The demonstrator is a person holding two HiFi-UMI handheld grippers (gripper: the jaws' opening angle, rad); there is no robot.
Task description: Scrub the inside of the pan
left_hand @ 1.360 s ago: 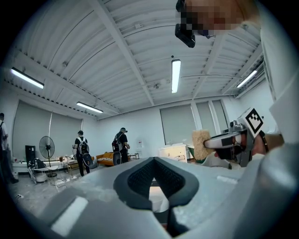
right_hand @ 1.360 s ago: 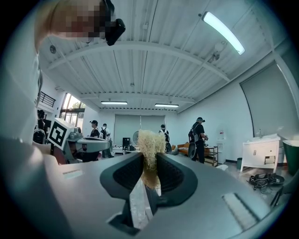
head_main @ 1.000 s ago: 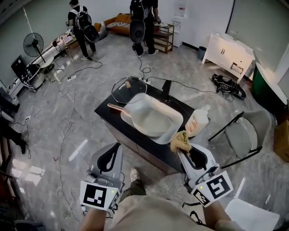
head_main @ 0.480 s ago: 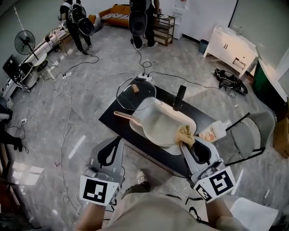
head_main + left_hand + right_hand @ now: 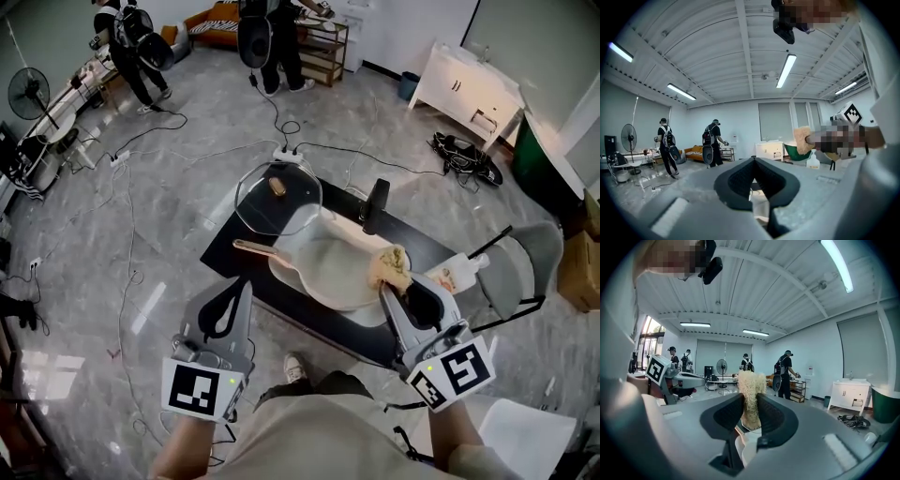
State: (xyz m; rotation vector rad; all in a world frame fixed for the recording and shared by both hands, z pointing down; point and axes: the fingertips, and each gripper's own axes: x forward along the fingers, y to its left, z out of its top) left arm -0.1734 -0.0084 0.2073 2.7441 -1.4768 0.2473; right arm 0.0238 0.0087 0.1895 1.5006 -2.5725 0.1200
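A white pan (image 5: 323, 262) with a wooden handle (image 5: 251, 247) lies on the low black table (image 5: 225, 246). My right gripper (image 5: 395, 284) is shut on a tan fibrous scrubber (image 5: 390, 265), which hangs over the pan's right rim. The right gripper view shows the scrubber (image 5: 751, 392) pinched upright between the pads. My left gripper (image 5: 244, 284) is shut with nothing in it, in front of the table just short of the pan handle. From the left gripper view the jaws (image 5: 753, 163) meet at the tip, and the scrubber (image 5: 802, 139) shows off to the right.
A glass lid (image 5: 277, 199) rests against the pan's far left side. A black cylinder (image 5: 376, 204) stands behind the pan and a soap bottle (image 5: 457, 275) lies at the table's right end. A grey folding chair (image 5: 520, 272) is at right. Cables cross the floor; two people (image 5: 267, 37) stand far back.
Both grippers have moved forward toward the table. The scrubber has gone from the table's front edge near the soap bottle to over the pan's right rim.
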